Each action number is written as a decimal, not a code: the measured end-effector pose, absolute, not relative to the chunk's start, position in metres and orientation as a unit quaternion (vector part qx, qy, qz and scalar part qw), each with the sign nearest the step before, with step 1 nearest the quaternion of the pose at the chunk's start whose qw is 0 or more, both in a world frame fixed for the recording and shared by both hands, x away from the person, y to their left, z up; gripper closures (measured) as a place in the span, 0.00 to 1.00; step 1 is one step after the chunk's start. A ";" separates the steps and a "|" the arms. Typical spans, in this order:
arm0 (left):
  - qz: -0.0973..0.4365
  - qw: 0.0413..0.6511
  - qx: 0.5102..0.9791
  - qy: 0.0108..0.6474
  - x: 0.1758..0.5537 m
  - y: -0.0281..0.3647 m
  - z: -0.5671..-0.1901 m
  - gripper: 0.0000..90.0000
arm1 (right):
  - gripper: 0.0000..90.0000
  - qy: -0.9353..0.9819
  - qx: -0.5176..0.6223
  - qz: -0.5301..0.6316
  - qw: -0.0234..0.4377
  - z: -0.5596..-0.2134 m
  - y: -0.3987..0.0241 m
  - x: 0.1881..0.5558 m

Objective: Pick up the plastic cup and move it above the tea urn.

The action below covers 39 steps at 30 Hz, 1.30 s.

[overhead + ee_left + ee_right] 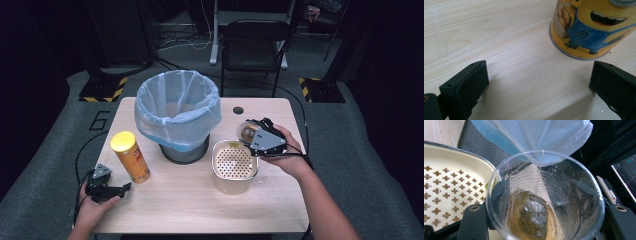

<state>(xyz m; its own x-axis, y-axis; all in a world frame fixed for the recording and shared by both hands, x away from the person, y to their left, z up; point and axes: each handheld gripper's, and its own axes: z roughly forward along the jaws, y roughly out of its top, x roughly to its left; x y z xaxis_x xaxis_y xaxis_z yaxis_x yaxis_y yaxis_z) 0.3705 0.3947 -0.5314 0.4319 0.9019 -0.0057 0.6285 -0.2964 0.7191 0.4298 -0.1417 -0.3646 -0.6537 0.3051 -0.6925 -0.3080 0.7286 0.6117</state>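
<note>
The cup (544, 195) is clear, with brownish tea and a dark tea bag (534, 216) inside. The strainer box (232, 172) is cream with small cross-shaped holes. The can (131, 156) is yellow with a blue cartoon figure. The bin bag (175, 107) is light blue, the desk (200, 205) pale wood.

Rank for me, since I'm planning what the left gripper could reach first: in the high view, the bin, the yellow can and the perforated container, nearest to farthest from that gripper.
From the left gripper:
1. Yellow can, standing just beyond it, near the table's left edge.
2. Mesh bin with the blue bag, farther back, centre.
3. Perforated cream container, to the right, beside the right gripper.
</note>
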 end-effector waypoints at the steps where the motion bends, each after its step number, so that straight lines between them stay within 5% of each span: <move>1: 0.206 0.332 0.779 0.491 0.371 0.395 -0.531 0.02 | 0.38 0.832 -0.004 0.369 0.415 -0.365 -0.142 0.431; 20: 0.206 0.332 0.779 0.491 0.370 0.395 -0.531 0.02 | 0.38 0.844 -0.078 0.369 0.382 -0.360 -0.125 0.446; 27: 0.211 0.337 0.774 0.493 0.370 0.394 -0.533 0.02 | 0.38 0.836 -0.115 0.322 0.428 -0.361 -0.120 0.436; 33: 0.211 0.337 0.774 0.493 0.370 0.394 -0.533 0.02 | 0.39 0.806 -0.194 0.186 0.527 -0.378 -0.108 0.418; 39: 0.211 0.337 0.774 0.493 0.370 0.394 -0.533 0.02 | 0.39 0.769 -0.261 0.070 0.580 -0.393 -0.100 0.411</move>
